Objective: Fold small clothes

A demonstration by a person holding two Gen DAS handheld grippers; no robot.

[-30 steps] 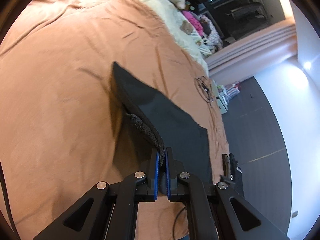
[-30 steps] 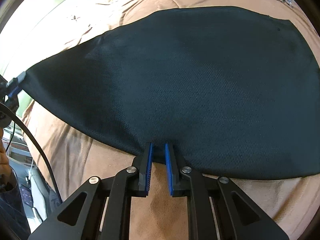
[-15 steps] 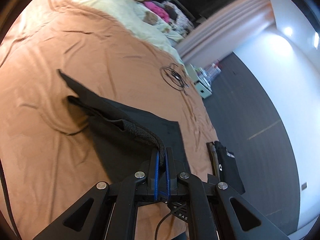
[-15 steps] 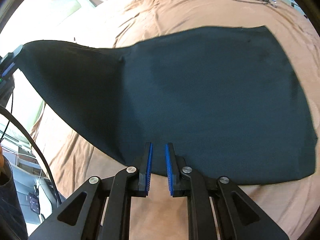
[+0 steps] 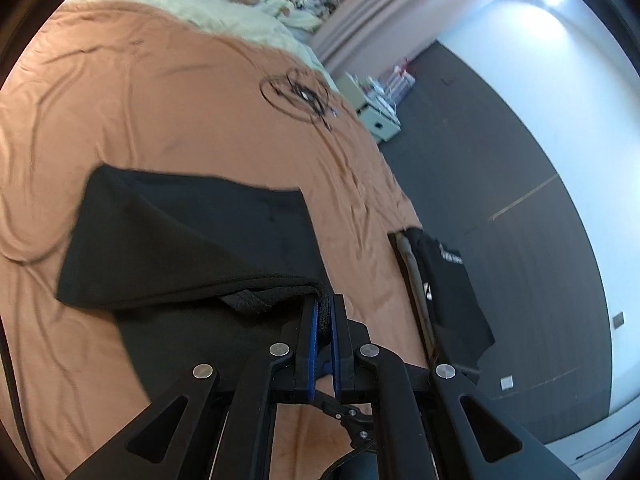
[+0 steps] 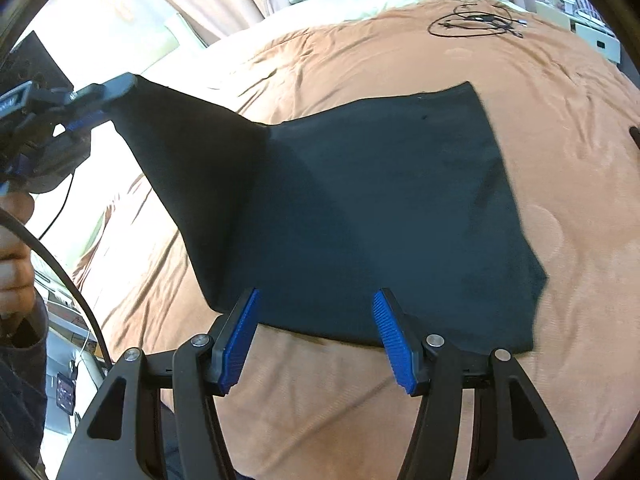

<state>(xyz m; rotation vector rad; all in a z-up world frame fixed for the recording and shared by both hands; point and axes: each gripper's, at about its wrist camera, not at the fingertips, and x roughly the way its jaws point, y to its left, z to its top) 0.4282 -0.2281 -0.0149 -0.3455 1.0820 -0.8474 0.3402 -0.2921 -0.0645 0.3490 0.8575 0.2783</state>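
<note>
Black cloth (image 6: 360,208) lies on the brown bedspread (image 6: 400,52), mostly flat, one corner lifted and pulled taut. Left gripper (image 5: 325,312) clamped on that corner's hem. Right gripper (image 6: 316,336) spread wide, holding nothing, at cloth's near edge. Only left view shows a second dark garment (image 5: 448,284) at bed edge; right view shows left gripper from outside.

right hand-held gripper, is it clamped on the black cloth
No, the right hand-held gripper stands wide open, its blue fingers spread apart at the near edge of the black cloth without pinching it.
</note>
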